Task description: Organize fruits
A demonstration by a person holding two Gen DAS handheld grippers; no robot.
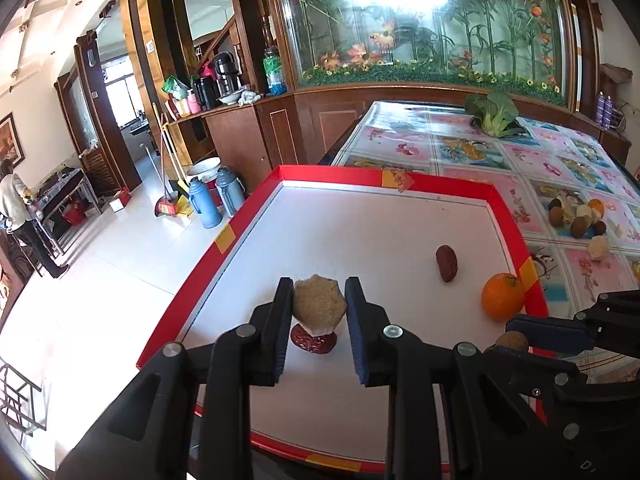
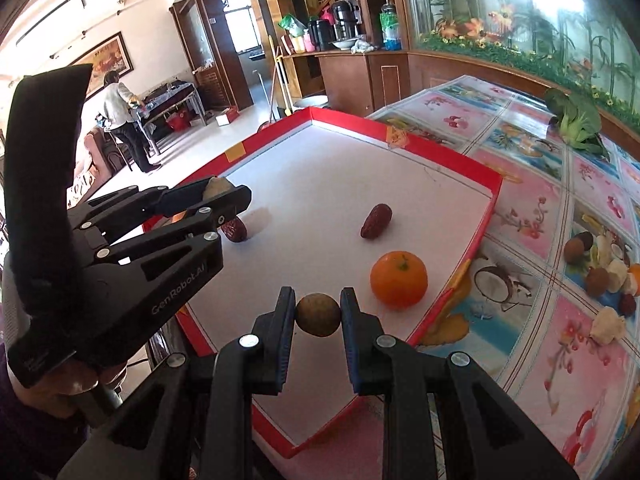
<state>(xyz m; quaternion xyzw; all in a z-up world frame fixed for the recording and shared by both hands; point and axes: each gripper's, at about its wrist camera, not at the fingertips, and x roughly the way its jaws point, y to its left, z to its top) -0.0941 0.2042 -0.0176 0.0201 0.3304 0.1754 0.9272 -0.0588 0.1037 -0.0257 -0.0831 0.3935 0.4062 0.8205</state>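
Nearest the right wrist camera, the right hand-held gripper (image 2: 318,314) is closed around a small round brown longan (image 2: 318,315), its blue-padded fingers (image 2: 285,320) pressing on either side, holding it over the near part of the red-rimmed white tray (image 2: 486,216). The left hand-held gripper (image 1: 319,307) is likewise clamped, on a rough tan, broken-looking piece of fruit (image 1: 319,306) whose kind cannot be told; it hangs just above a red date (image 1: 313,342) lying on the tray floor.

Just beyond the longan, an orange (image 2: 398,279) rests on the tray's white floor near the right rim. Further in, a second red date (image 2: 376,221) lies alone toward the middle, well apart from the first.

To the right of the tray, on the flower-patterned tabletop (image 2: 520,208), a loose cluster of small fruits (image 2: 600,268) sits: brown longans, pale peeled pieces and a dark red one, with one pale piece (image 2: 607,325) apart from the others on the near side.

At the far end of the tabletop lies a head of broccoli (image 1: 494,114), in front of a wooden-framed aquarium (image 1: 420,20) with artificial flowers.

Off to the left, two blue thermos flasks (image 1: 216,196) stand on the tiled floor, and a person (image 2: 120,120) stands at a table across the room.
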